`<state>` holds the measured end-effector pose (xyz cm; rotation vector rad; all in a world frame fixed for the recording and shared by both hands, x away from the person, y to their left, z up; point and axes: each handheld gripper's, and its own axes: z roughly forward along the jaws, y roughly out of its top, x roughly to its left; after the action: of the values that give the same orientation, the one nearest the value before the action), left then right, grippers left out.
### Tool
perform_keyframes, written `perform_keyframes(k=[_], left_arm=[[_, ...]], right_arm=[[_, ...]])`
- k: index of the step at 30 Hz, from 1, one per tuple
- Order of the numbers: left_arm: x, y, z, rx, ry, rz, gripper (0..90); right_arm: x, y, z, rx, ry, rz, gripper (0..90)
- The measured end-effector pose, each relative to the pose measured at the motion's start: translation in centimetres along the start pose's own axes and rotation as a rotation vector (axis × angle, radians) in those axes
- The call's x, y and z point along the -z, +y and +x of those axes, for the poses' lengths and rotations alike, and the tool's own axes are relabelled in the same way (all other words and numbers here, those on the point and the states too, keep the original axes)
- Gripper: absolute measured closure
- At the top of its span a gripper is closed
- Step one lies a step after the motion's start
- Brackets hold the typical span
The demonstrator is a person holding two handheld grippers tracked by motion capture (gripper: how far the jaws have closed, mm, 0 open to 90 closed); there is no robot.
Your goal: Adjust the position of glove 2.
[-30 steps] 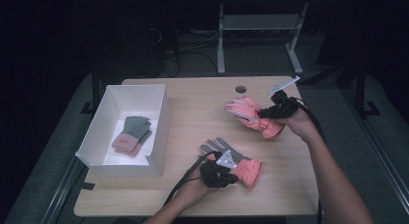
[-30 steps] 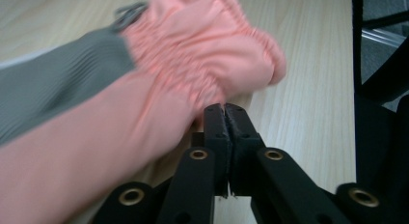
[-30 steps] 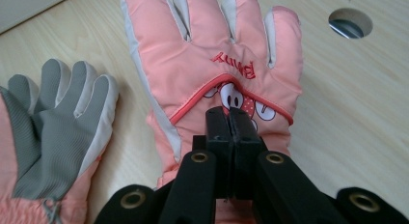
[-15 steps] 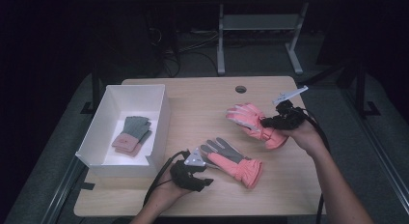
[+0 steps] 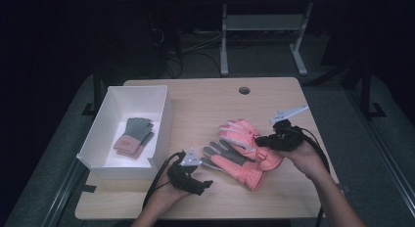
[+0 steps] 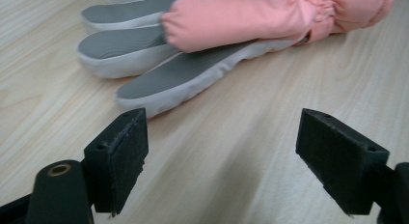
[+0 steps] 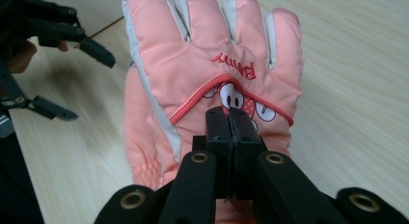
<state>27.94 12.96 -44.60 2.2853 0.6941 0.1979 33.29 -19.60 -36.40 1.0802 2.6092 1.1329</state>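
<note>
Two pink gloves lie near the table's point(image 5: 205, 97) middle. Your right gripper point(image 5: 268, 142) is clamped on the back of the upper glove point(image 5: 242, 133), which overlaps the lower glove point(image 5: 235, 163), lying palm up. Your left gripper point(image 5: 208, 184) has just been opening; its jaws stand wide with nothing between them, just beside that glove's grey fingers point(image 6: 144, 40). A white box point(image 5: 105, 120) at the left holds another glove pair point(image 5: 134, 136).

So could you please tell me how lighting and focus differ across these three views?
High view: dim and soft, surroundings nearly black, the white box brightest. Left gripper view: bright, the grey-palmed glove sharp. Right gripper view: the pink glove is crisp, the nearest black parts slightly soft.
</note>
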Motion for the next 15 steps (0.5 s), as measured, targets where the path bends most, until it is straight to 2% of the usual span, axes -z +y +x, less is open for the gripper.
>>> perform_keyframes(k=[5,6,15], left_arm=[[0.3,-0.2,0.2,0.001,0.007,-0.002,18.3],[0.3,-0.1,0.2,0.007,0.007,-0.004,18.3],[0.2,-0.1,0.1,0.001,0.009,-0.002,18.3]], right_arm=[[-0.2,0.2,1.0,0.022,0.030,0.003,89.0],[-0.4,0.5,1.6,0.031,0.039,0.007,89.0],[-1.7,1.3,2.9,0.070,0.060,0.029,88.9]])
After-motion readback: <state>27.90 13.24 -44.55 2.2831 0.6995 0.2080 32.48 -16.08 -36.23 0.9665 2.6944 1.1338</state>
